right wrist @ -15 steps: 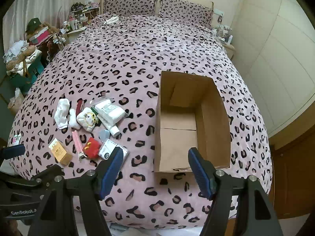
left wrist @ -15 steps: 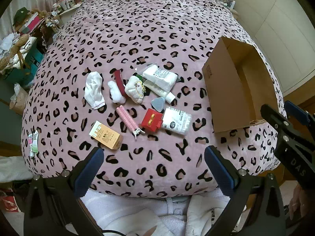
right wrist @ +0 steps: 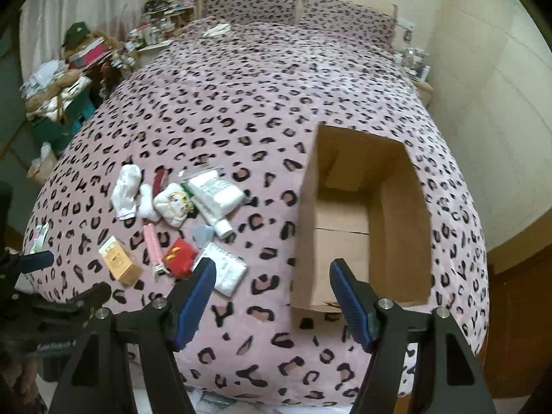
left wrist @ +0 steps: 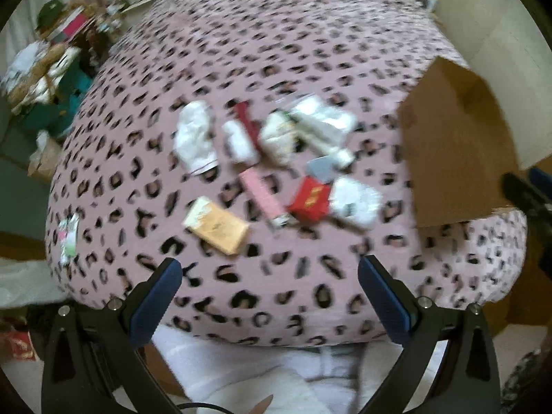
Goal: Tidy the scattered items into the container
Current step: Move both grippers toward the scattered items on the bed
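Observation:
An open cardboard box (right wrist: 365,220) stands on the leopard-print bed, empty inside; it shows at the right in the left wrist view (left wrist: 455,151). Left of it lie scattered items: a tan box (left wrist: 215,226) (right wrist: 119,264), a red box (left wrist: 310,200) (right wrist: 179,257), a pink tube (left wrist: 262,198) (right wrist: 151,243), a white packet (left wrist: 355,201) (right wrist: 226,272), white socks (left wrist: 195,136) (right wrist: 126,191), a plush toy (right wrist: 172,205) and a lotion tube (right wrist: 212,212). My left gripper (left wrist: 265,300) is open and empty, at the bed's near edge below the items. My right gripper (right wrist: 272,296) is open and empty before the box.
A small green-and-white packet (left wrist: 67,238) lies at the bed's left edge. A cluttered side table with bags and toys (right wrist: 58,93) stands left of the bed. Pillows (right wrist: 296,10) lie at the far end. A wall is on the right.
My left gripper has moved forward toward the items, which look larger and blurred. My right gripper has shifted only slightly.

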Available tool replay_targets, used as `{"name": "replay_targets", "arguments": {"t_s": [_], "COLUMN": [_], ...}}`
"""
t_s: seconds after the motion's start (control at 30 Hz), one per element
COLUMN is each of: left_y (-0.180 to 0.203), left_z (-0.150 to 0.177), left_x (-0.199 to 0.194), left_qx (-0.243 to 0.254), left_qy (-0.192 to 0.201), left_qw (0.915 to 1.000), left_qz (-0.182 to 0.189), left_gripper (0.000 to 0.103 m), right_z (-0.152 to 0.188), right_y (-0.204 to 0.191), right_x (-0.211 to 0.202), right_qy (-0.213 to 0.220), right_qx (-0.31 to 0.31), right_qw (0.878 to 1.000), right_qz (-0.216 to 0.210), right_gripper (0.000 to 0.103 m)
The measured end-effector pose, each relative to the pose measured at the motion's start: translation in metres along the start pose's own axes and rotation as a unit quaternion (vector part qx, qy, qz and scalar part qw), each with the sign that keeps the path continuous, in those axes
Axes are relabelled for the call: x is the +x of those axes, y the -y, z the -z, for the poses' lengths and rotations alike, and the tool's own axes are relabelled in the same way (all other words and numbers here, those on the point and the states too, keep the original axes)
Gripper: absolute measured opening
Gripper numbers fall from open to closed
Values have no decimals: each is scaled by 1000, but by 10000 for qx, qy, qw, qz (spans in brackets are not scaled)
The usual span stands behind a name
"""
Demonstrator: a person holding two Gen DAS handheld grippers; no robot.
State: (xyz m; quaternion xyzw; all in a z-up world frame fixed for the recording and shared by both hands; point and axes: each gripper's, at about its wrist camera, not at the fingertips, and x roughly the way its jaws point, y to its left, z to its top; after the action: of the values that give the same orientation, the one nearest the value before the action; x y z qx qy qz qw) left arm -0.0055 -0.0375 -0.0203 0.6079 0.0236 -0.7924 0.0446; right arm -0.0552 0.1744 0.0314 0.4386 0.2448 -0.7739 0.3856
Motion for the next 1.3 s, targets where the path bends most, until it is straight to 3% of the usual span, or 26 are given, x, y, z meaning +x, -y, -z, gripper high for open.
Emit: {"name": "replay_targets", "arguments": {"t_s": [0.27, 0.37, 0.6, 0.8, 1.1, 1.17, 1.2, 1.3], "left_y": [-65, -72, -81, -79, -69, -66, -64, -58], "left_z": [13, 17, 14, -3, -12, -16, -18, -20], "left_x": [50, 74, 123, 154, 178, 185, 190, 200], "left_qx": [-624, -703, -1015, -622, -210, -223, -231, -255], "left_qy": [-214, -398, -320, -184, -125, -193, -241, -369], "left_qw": [9977, 9965, 9937, 9977, 9964, 9949, 9938, 9922], "left_qz": [123, 197, 346, 202, 815, 967, 1064, 1160], "left_gripper": [103, 103, 103, 103, 103, 103, 103, 103], "right_z": [0, 5, 7, 6, 9, 9, 10, 11], "right_y": [-46, -57, -65, -79, -104, -101, -98, -86], "right_x": [31, 52, 93, 108, 142, 151, 155, 170], "right_qy": [-285, -517, -873, -910, -1115, -1175, -1194, -1305], "right_qx": [-622, -805, -898, -1333, -1924, -2147, -2545, -2567], "right_qw": [9972, 9946, 9904, 9844, 9692, 9635, 9524, 9524], "right_qz": [-291, -393, -585, -705, -1054, -1084, -1177, -998], "right_gripper": [70, 70, 70, 70, 70, 70, 70, 70]}}
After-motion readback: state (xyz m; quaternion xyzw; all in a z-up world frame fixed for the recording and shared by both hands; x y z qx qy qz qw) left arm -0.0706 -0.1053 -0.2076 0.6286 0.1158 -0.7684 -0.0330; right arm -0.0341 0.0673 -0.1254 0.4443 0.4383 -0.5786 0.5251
